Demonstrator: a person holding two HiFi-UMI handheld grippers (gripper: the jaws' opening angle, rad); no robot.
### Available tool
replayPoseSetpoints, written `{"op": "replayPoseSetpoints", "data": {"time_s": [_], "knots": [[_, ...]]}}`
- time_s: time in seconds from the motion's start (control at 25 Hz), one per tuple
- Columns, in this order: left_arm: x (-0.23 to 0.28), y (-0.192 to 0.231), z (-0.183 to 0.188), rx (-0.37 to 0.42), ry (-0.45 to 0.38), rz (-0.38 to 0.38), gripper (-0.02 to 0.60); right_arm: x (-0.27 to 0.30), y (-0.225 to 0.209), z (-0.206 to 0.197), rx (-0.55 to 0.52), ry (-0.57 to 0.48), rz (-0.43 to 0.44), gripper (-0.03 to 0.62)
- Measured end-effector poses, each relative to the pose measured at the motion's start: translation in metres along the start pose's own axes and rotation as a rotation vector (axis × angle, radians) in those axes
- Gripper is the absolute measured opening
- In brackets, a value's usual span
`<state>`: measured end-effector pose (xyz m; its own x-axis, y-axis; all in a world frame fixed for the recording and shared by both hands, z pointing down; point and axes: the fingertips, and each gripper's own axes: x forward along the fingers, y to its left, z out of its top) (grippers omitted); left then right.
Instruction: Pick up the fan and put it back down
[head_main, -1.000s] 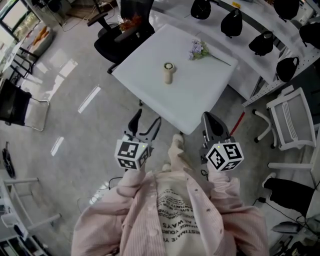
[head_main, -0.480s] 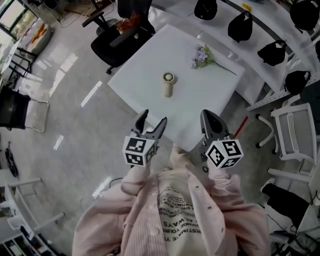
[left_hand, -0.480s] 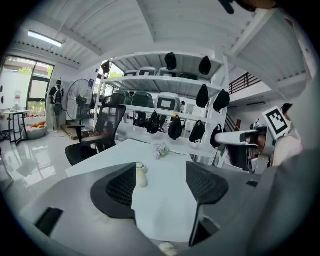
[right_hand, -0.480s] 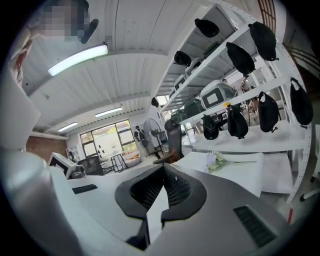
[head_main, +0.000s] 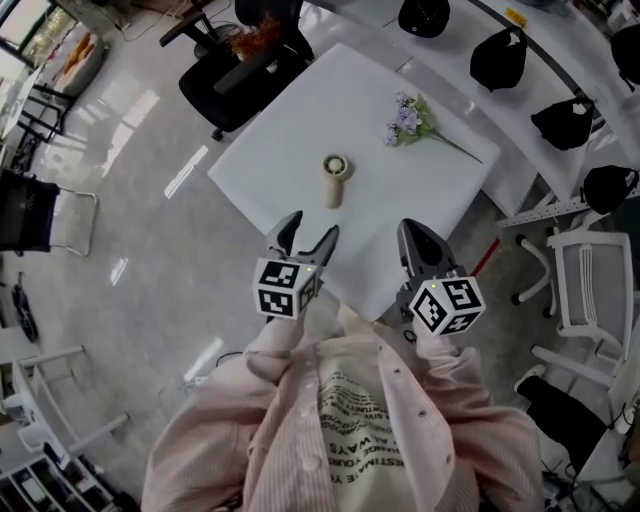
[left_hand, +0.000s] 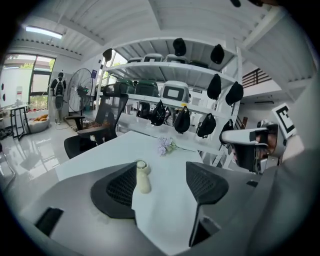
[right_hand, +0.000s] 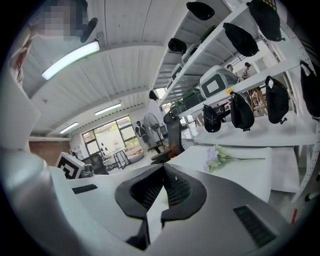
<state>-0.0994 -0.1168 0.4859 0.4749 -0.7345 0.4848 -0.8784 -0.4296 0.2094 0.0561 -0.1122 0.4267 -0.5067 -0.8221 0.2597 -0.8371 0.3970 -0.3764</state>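
A small cream hand-held fan (head_main: 334, 178) lies flat near the middle of the white square table (head_main: 290, 120). The left gripper view has the same fan (left_hand: 142, 176) lying between the jaws, farther off on the tabletop. My left gripper (head_main: 308, 236) hangs open over the table's near edge, short of the fan, holding nothing. Over the near right edge, my right gripper (head_main: 417, 240) is shut and empty. Its jaws (right_hand: 162, 192) meet at the tips in the right gripper view.
A sprig of purple flowers (head_main: 415, 122) lies at the table's far right. A black office chair (head_main: 240, 60) stands behind the table. A white shelf with black caps (head_main: 510, 60) runs along the right, and a white chair (head_main: 585, 290) stands at right.
Both grippers have moved forward toward the table; the left one now reaches over its near edge, closer to the fan. The fan has not moved.
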Motion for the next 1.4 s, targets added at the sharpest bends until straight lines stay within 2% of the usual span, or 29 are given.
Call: {"op": "replayPoseSetpoints", "data": {"time_s": [0.8,1.4], "knots": [[0.109,0.032,-0.036,-0.066,0.229,0.053,0.287,0.064,-0.038,-0.021,0.056,0.102,0.049,-0.002],[0.179,0.062,-0.077,-0.117,0.463,0.069,0.287,0.092,-0.067,-0.056,0.184,0.172,-0.030,0.000]]}}
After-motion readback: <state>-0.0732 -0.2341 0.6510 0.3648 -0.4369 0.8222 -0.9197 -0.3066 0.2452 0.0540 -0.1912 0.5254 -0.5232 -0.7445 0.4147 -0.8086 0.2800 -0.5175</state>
